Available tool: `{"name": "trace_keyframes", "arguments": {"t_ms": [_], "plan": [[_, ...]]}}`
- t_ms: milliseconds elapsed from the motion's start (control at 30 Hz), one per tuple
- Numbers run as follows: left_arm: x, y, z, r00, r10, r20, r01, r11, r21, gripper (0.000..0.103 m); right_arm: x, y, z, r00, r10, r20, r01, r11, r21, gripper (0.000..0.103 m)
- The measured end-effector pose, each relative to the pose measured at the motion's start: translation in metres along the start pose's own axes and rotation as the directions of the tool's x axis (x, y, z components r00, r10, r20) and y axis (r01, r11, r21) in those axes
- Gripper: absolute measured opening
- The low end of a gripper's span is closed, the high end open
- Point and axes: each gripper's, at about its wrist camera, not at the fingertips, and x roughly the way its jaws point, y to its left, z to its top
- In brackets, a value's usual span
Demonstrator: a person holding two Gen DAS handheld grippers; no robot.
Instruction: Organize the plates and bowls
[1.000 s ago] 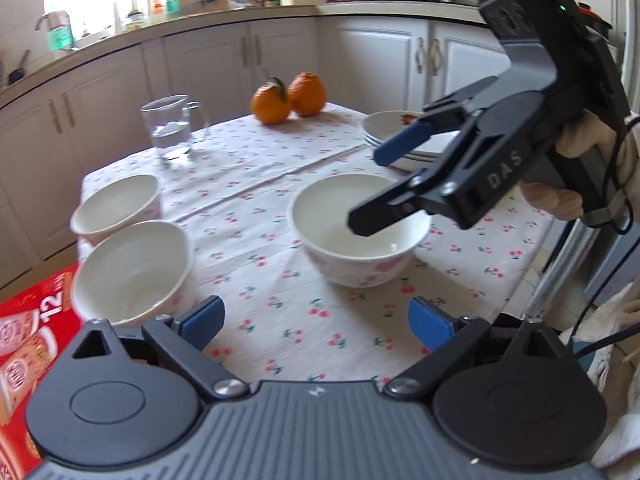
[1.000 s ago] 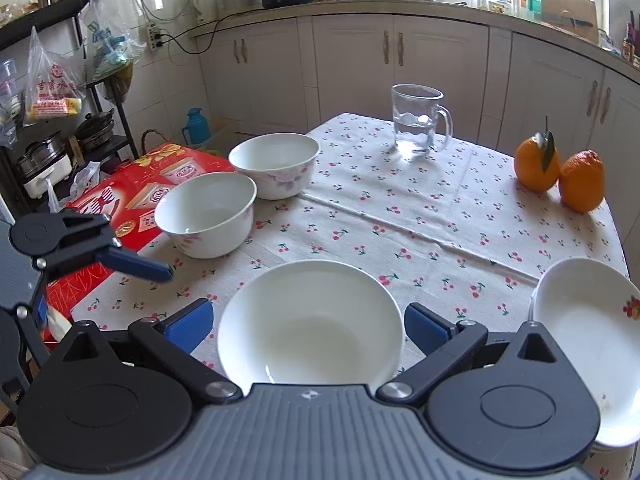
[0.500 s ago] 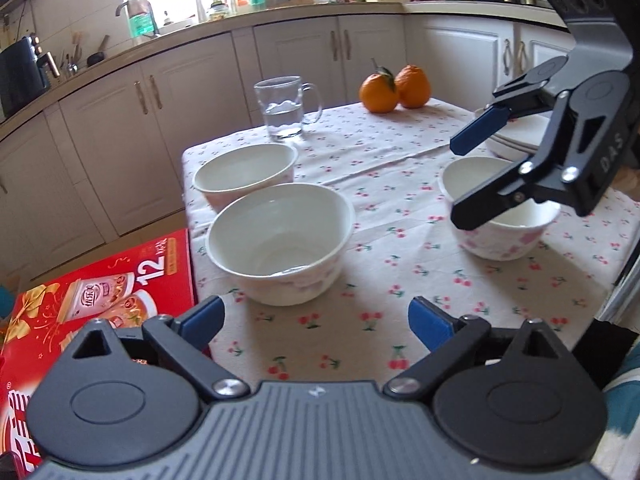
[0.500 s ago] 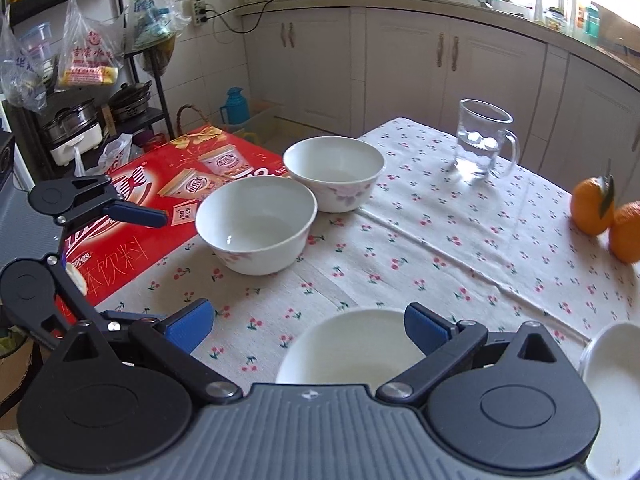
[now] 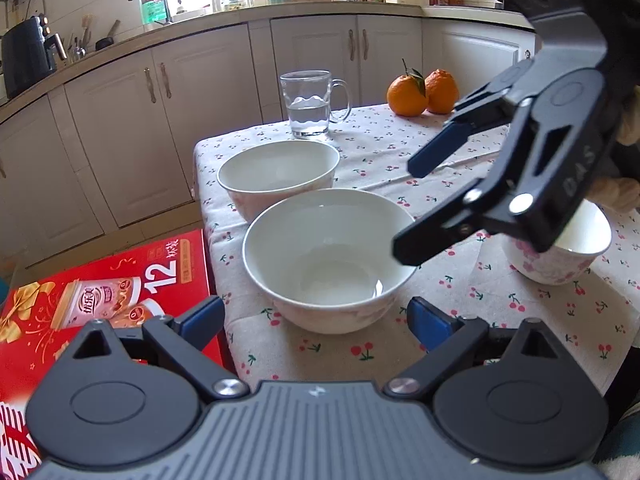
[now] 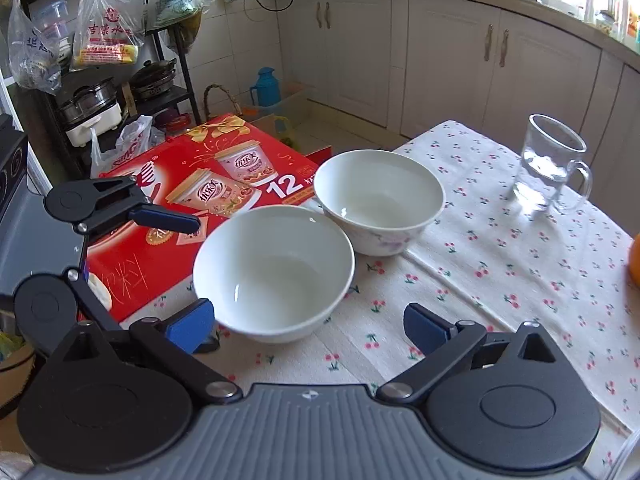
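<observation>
Three white bowls stand on the cherry-print tablecloth. In the left wrist view the near bowl [image 5: 328,260] is just ahead of my open, empty left gripper [image 5: 316,318]; a second bowl [image 5: 278,174] is behind it and a third, flowered bowl [image 5: 560,256] is at the right, partly hidden by my right gripper [image 5: 416,208], which hangs open above the table. In the right wrist view the near bowl [image 6: 272,268] sits between my open right gripper's [image 6: 310,324] fingers, and the second bowl [image 6: 378,200] touches it behind. The left gripper [image 6: 176,220] shows at the left.
A glass mug of water [image 5: 310,104] [image 6: 548,168] and two oranges [image 5: 422,92] stand at the table's far side. A red drinks carton [image 5: 92,292] [image 6: 188,200] lies beside the table's left edge. Kitchen cabinets [image 5: 312,64] are behind.
Both grippers have swung left, from the flowered bowl toward the two bowls at the table's left edge. The near bowl now lies between the right gripper's fingers. Both grippers stay open.
</observation>
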Motion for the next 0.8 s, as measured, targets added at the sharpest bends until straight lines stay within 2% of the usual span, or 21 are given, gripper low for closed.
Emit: {"name": "trace_keyframes", "arguments": {"t_ms": [67, 167, 267, 400, 600, 800], "plan": [[0.003, 0.000, 0.002, 1.000, -0.008, -0.002, 0.008, 1.000, 0.002, 0.094, 0.008, -0.002, 0.004, 1.000, 0.009, -0.011, -0.009, 1.000, 0.002, 0.100], [0.005, 0.000, 0.003, 1.000, -0.018, -0.001, 0.018, 1.000, 0.007, 0.086, 0.016, -0.002, 0.008, 1.000, 0.020, -0.018, -0.020, 1.000, -0.002, 0.097], [0.006, 0.000, 0.003, 1.000, -0.026, -0.003, 0.026, 1.000, 0.005, 0.083, 0.023, -0.004, 0.012, 0.999, 0.041, -0.032, -0.040, 0.999, 0.006, 0.085], [0.005, -0.002, 0.004, 0.999, -0.033, -0.002, 0.033, 0.999, 0.019, 0.079, 0.029, -0.009, 0.016, 0.998, 0.057, -0.033, -0.056, 0.998, 0.034, 0.075], [0.006, 0.000, 0.004, 0.999, -0.045, -0.004, 0.045, 0.999, 0.017, 0.079, 0.036, -0.014, 0.020, 0.996, 0.078, -0.036, -0.075, 0.995, 0.066, 0.061], [0.007, 0.000, 0.005, 0.999, -0.046, -0.004, 0.046, 0.999, 0.017, 0.079, 0.039, -0.017, 0.020, 0.996, 0.081, -0.040, -0.078, 0.994, 0.081, 0.057]]}}
